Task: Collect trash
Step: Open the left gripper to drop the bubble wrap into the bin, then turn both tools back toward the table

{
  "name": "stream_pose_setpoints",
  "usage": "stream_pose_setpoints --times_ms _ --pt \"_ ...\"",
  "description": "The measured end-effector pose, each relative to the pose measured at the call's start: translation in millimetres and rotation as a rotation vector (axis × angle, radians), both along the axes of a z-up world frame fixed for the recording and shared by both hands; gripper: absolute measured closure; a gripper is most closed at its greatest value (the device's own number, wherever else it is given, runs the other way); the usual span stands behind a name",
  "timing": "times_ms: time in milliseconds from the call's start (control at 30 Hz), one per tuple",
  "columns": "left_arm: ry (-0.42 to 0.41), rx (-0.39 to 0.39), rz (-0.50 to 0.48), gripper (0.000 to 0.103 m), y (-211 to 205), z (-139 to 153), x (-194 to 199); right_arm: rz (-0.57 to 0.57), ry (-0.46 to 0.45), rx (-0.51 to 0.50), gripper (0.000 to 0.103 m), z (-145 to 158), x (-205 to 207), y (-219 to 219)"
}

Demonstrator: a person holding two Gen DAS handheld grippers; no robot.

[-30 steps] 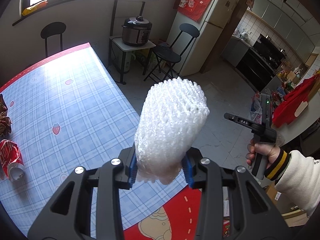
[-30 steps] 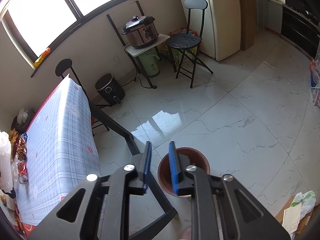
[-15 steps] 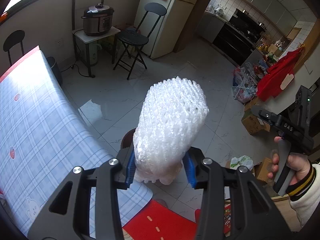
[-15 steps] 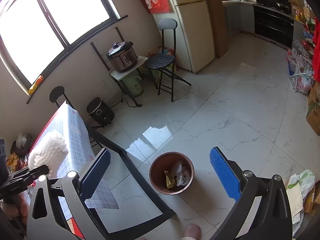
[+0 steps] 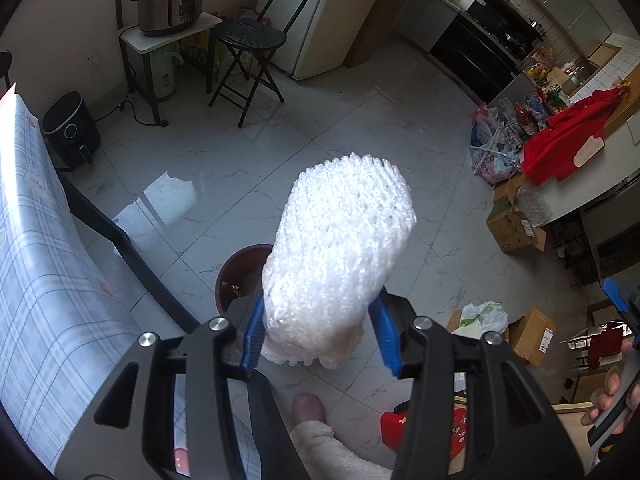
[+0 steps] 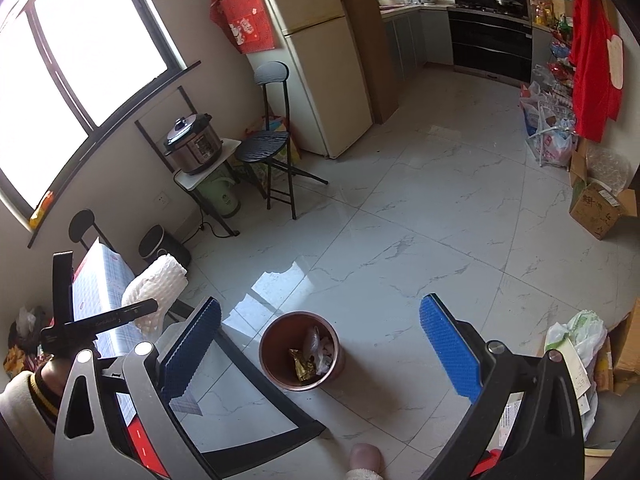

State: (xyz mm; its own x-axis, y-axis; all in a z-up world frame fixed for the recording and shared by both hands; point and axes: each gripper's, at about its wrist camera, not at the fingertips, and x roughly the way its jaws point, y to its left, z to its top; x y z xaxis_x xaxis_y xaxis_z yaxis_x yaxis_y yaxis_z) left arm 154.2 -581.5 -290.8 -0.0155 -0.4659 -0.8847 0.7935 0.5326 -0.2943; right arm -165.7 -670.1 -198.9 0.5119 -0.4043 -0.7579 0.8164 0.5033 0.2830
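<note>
1. My left gripper (image 5: 318,330) has just been easing its jaws wider; the white foam net (image 5: 340,256) sits between the pads, grip slackening, over the brown bin (image 6: 301,350).
2. The net looks light, soft and squashy, so pinching its lower end is enough.
3. My right gripper (image 6: 318,354) has spread wide apart and is empty.
4. The table leg (image 5: 120,248) stands just beside the bin; a slipper toe (image 5: 308,406) is near.

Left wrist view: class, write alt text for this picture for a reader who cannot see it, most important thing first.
The left gripper has a white foam net sleeve between its blue pads, its jaws having just been opening, above a brown bin on the tiled floor. A checked tablecloth lies left, and a folding chair stands behind.
</note>
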Motion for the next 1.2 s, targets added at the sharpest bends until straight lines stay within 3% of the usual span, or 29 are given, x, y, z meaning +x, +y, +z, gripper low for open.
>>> stream_pose_setpoints --times_ms 100,333,567,700,867,1033,1200 --pt "-0.022 0.017 0.008 0.03 -9.5 -5.3 0.2 -0.01 0.002 -0.003 0.005 0.1 -5.7 -3.7" --pt "-0.055 -0.03 0.026 0.022 -0.2 10.2 4.2 0.001 -0.01 0.008 0.005 -3.1 -2.5 -1.9" --pt "-0.138 -0.117 0.068 0.018 55.7 66.2 7.8 0.05 -0.033 0.023 0.005 -2.0 22.3 13.0" --pt "-0.157 -0.215 0.134 0.018 103.1 104.8 8.0 0.104 -0.051 0.034 0.005 -0.4 41.1 20.7" --pt "-0.222 -0.311 0.307 0.014 183.3 146.2 -0.4 0.203 -0.077 0.047 0.005 1.5 75.9 36.0" --pt "-0.286 -0.306 0.527 0.01 283.4 169.2 -9.6 0.41 -0.106 0.07 0.005 0.6 133.5 65.8" --pt "-0.363 -0.219 0.747 0.008 395.3 171.5 -18.9 0.6 -0.091 0.086 0.005 -1.6 211.3 115.9"
